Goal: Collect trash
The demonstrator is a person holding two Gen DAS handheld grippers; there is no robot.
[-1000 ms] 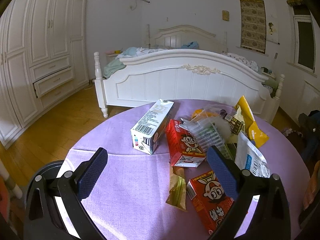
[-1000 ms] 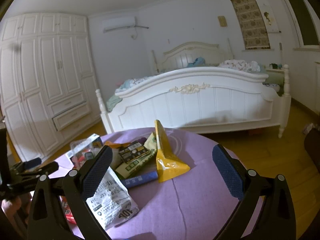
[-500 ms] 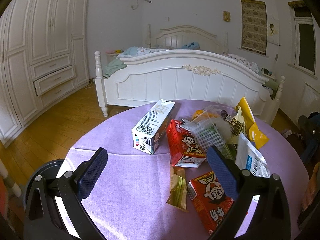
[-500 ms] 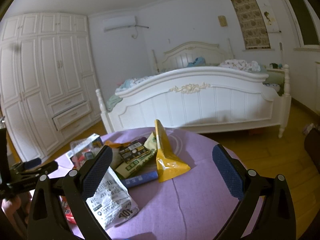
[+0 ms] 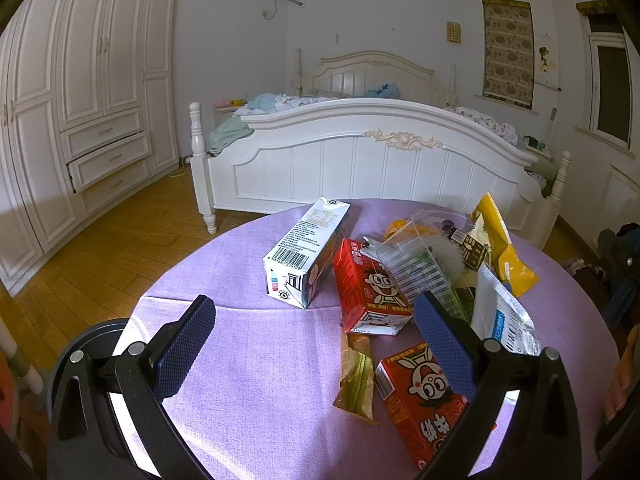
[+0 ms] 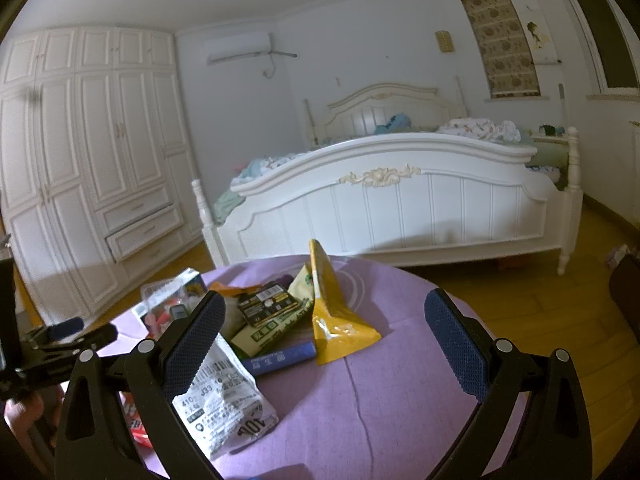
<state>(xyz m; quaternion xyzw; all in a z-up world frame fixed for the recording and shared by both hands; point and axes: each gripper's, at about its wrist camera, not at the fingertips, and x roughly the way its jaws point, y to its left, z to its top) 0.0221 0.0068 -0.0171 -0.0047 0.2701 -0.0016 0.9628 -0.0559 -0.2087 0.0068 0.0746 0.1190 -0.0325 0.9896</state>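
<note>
Trash lies scattered on a round table with a purple cloth (image 5: pixel 248 360). A white milk carton (image 5: pixel 306 252) lies on its side, with two red drink boxes (image 5: pixel 370 288) (image 5: pixel 424 398), a green-gold wrapper (image 5: pixel 356 376), a clear plastic box (image 5: pixel 420 268), a white pouch (image 5: pixel 500 312) and a yellow bag (image 5: pixel 504 252) to its right. My left gripper (image 5: pixel 316 344) hovers open above the near cloth, empty. My right gripper (image 6: pixel 332 340) is open and empty over the yellow bag (image 6: pixel 334 312), a blue bar (image 6: pixel 280 358) and the white pouch (image 6: pixel 222 400). The left gripper (image 6: pixel 60 332) shows at that view's left edge.
A white bed (image 5: pixel 380 160) stands beyond the table. White wardrobes (image 5: pixel 80 100) with one drawer ajar line the left wall. Wooden floor (image 5: pixel 100 248) lies between. A dark round object (image 5: pixel 88 344), partly hidden, sits below the table's left edge.
The left wrist view has tilted slightly downward, so the room sits higher in frame. The right gripper and the trash have not moved.
</note>
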